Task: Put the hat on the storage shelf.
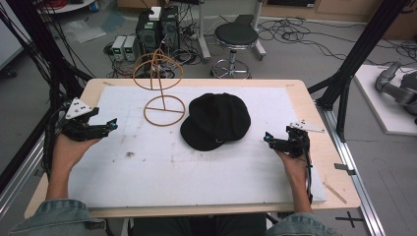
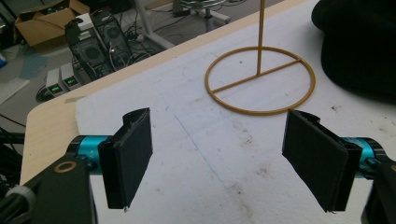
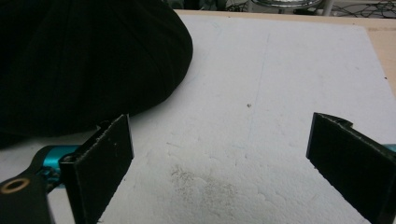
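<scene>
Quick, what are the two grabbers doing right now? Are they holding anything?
Left gripper: open, holding nothing.
Right gripper: open, holding nothing, with the black hat close beside it.

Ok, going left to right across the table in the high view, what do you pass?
Left gripper → gold wire stand → black cap → right gripper.

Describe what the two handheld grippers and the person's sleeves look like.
Both grippers, left and right, are black with teal accents near flat rectangular black jaws. Each carries a grey three-cornered plate on top, and black cables trail back. The person wears blue denim sleeves.
</scene>
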A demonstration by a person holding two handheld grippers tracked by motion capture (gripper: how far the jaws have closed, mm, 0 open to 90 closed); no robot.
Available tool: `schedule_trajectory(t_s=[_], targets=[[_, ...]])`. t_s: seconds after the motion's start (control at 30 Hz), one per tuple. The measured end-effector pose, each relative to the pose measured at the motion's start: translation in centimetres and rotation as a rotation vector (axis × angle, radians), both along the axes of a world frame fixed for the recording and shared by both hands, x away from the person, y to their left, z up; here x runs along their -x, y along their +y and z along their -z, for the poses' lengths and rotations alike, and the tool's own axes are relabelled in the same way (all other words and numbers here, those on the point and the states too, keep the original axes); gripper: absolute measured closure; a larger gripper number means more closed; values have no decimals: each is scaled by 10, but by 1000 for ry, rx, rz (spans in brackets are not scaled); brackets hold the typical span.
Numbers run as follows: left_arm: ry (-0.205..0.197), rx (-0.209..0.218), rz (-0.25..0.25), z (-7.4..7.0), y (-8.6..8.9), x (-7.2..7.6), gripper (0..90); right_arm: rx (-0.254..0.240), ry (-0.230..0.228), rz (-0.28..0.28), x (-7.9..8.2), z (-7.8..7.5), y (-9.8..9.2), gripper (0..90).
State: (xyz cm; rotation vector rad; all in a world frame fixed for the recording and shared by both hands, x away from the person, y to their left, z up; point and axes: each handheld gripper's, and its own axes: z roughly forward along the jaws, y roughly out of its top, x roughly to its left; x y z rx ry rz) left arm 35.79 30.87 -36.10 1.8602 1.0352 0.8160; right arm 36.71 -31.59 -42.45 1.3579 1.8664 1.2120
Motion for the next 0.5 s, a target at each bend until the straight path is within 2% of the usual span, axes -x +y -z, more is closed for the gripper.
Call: schedule_trajectory(t_s=[0.27, 0.33, 0.47, 0.5], targets=[[20, 5, -6, 2, -1, -2, 244, 12, 0, 8, 1, 0, 0, 70], [25, 5, -6, 3, -2, -2, 245, 1, -9, 8, 1, -1, 0, 70], [28, 10, -7, 2, -1, -1, 241, 1, 2, 2, 0, -3, 0, 70], [25, 13, -6, 1, -1, -1, 241, -15, -2, 2, 0, -5, -1, 70]])
